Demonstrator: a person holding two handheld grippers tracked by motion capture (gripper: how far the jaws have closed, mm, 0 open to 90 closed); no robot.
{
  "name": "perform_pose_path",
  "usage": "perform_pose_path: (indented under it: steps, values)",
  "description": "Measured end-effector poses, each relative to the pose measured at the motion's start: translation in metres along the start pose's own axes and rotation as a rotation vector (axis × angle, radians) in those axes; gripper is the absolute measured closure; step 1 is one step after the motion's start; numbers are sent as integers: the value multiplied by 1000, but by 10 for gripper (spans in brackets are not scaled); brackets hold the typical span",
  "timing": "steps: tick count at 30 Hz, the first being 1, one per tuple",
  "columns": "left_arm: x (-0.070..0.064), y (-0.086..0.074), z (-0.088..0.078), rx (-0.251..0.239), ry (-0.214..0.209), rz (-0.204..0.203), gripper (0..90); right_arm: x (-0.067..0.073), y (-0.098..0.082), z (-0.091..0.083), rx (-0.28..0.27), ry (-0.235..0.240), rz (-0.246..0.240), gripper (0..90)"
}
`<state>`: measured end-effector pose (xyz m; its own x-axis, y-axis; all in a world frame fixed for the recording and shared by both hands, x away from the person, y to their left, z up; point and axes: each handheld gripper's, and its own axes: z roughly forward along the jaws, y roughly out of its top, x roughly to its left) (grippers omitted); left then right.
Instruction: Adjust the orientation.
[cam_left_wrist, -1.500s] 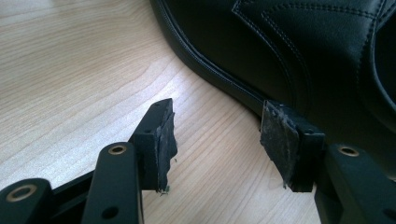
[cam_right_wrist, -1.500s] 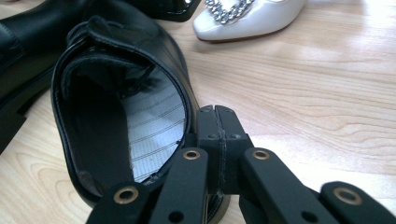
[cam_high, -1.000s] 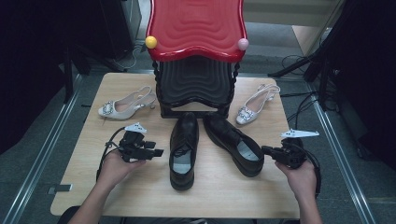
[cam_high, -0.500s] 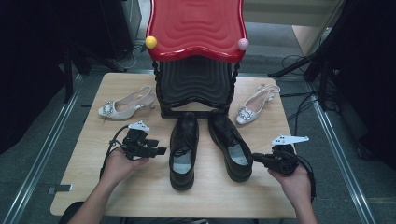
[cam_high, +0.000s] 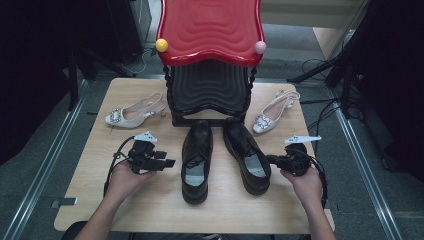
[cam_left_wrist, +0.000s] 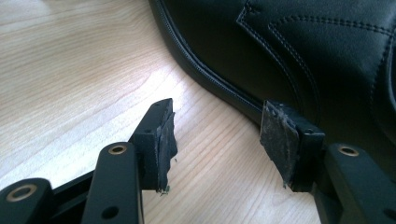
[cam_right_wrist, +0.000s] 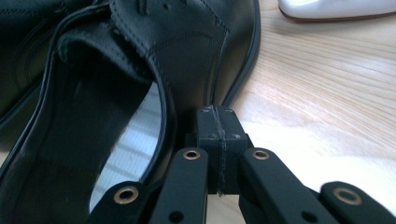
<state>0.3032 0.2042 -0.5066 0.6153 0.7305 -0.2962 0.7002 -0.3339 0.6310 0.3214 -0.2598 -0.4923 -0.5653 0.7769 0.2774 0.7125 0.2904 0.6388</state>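
Note:
Two black leather shoes lie side by side mid-table, toes toward the rack: the left shoe (cam_high: 196, 160) and the right shoe (cam_high: 247, 155). My left gripper (cam_high: 170, 162) rests on the table just left of the left shoe, open, with bare wood between its pads (cam_left_wrist: 217, 140) and the shoe's side (cam_left_wrist: 280, 56) beside one pad. My right gripper (cam_high: 270, 159) is shut with nothing in it. Its closed tip (cam_right_wrist: 218, 126) sits against the outer side of the right shoe (cam_right_wrist: 140, 56) near the heel opening.
A red-topped black shoe rack (cam_high: 210, 30) stands at the table's back centre. One white slingback heel (cam_high: 131, 112) lies left of it, another (cam_high: 272, 112) to its right, its toe visible (cam_right_wrist: 336, 7). Bare wood (cam_high: 150, 200) runs along the front edge.
The right gripper moved left and toward the person, and the right black shoe's heel swung left, so it now lies nearly parallel to the other shoe. The left gripper stayed put.

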Motion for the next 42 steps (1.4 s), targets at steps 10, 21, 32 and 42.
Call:
perform_pose_path:
  steps: [10,21,32,42]
  values:
    - [-2,-5,4,-23,11,-47,544,-2,12,14,28,-20,-19,900]
    - [-21,5,26,-2,-14,-32,854,10,21,25,42,2,-68,900]
    - [-21,4,29,-4,-14,-44,852,10,31,37,15,-13,-37,900]
    - [-22,4,29,-6,-17,-43,871,28,36,50,31,27,-78,900]
